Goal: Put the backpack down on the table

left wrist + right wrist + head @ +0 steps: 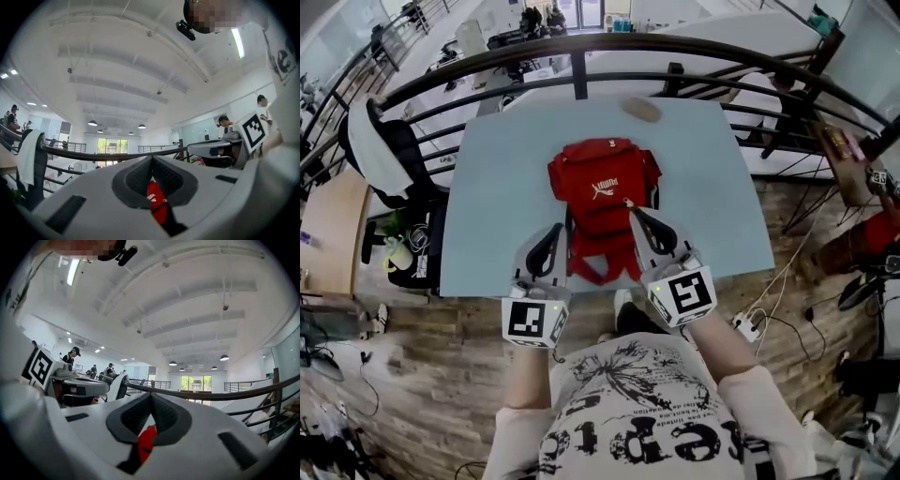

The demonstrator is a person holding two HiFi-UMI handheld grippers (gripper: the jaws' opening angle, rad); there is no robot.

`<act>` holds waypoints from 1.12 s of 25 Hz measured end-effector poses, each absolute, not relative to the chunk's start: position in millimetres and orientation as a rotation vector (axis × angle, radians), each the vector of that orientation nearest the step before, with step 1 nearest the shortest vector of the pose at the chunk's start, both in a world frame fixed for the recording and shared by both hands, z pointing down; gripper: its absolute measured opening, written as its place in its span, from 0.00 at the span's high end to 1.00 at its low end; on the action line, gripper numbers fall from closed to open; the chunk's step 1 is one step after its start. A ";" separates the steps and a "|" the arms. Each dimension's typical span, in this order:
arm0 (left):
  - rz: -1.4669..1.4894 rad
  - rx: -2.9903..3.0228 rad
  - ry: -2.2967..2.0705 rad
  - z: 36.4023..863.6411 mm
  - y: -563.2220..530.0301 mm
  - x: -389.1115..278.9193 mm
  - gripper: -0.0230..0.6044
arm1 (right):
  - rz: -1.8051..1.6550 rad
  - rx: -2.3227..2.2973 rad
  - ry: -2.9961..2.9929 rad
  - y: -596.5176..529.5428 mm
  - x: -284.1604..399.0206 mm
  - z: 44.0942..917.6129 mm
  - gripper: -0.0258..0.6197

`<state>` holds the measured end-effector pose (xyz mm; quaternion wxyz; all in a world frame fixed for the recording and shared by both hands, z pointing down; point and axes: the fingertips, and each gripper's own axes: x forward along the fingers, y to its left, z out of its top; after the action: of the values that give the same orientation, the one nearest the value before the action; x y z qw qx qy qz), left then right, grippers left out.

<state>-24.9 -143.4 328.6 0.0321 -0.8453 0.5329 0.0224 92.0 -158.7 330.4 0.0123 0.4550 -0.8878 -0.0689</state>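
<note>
One red PUMA backpack (pixel 602 202)

backpack (pixel 602 192): red, white logo
desk (pixel 497 216): pale blue-grey, plain
left tongs (pixel 554 230): white shells, black pads, black-and-white square-marker cube
right tongs (pixel 636 215): same white and black, marker cube alike
floor (pixel 441 328): brown wood planks
railing (pixel 579 82): black
shirt (pixel 628 375): white, black print

White tee (pixel 675 394) w/ black print; left gripper (pixel 557 230), right gripper (pixel 636 216) grey w/ marker cubes (pixel 534 322).

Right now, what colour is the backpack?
The backpack is red with a white logo; the head view shows it best.
</note>
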 end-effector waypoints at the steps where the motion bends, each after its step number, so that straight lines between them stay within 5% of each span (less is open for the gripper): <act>1: 0.072 -2.605 1.627 326.8 -141.7 -24.7 0.94 | -0.220 1.417 -2.769 -157.5 91.1 329.3 0.97; 28: 0.028 -2.725 1.517 347.4 -166.0 -14.5 0.94 | -0.151 1.531 -2.666 -182.9 102.1 346.2 0.97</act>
<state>-14.5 -166.0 347.4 0.0114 -0.8736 0.4865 0.0089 102.1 -182.9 346.2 0.0318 0.4971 -0.8657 -0.0489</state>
